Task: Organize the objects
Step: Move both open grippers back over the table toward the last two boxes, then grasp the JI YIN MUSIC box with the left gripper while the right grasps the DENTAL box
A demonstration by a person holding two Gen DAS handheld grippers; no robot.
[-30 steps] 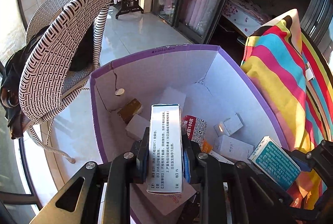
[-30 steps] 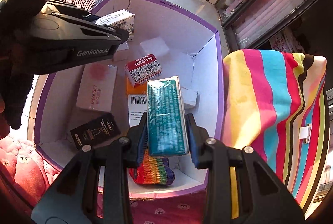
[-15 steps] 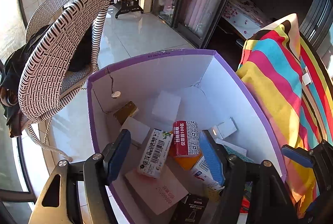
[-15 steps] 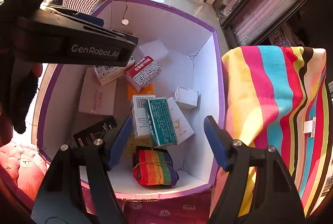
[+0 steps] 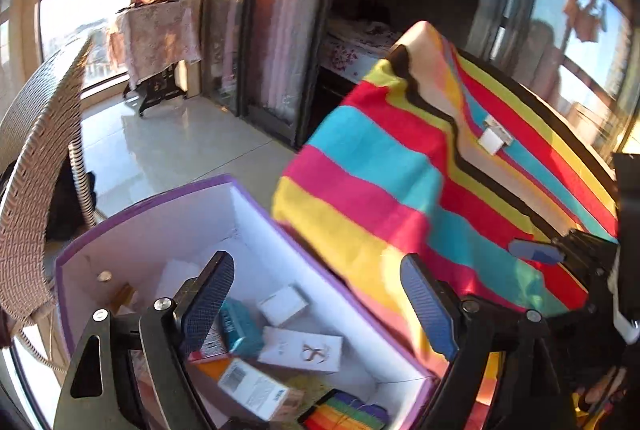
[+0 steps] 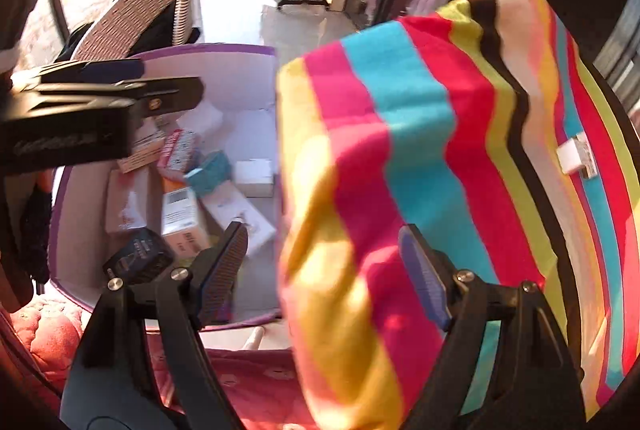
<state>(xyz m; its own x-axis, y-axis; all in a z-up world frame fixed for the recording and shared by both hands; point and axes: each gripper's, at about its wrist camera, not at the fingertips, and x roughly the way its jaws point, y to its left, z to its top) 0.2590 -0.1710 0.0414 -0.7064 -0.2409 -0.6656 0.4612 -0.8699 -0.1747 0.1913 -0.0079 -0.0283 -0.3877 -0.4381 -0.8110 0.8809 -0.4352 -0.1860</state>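
A purple-rimmed white cardboard box (image 5: 140, 206) holds several small cartons, among them a teal box (image 5: 240, 328) and a white carton (image 5: 300, 348), with a rainbow-striped pouch (image 5: 344, 414) at its near end. My left gripper (image 5: 316, 304) hangs over the box's right wall, its jaws opening with nothing between them. In the right wrist view the same box (image 6: 208, 50) and teal box (image 6: 212, 170) lie to the left. My right gripper (image 6: 326, 270) is also opening and empty, in front of a bright striped cloth (image 6: 420, 150). The picture is blurred.
The striped cloth (image 5: 420, 170) drapes over something tall right beside the box. A woven chair (image 5: 32, 158) stands left of it, with a cloth-covered side table (image 5: 156, 34) beyond on the tiled floor. A red cushion (image 6: 48, 326) and pink floral fabric (image 6: 248, 370) lie near me.
Both grippers opened: the left let a white printed carton drop into the box, the right let go the teal box. Both then swung up and right toward the striped cloth.
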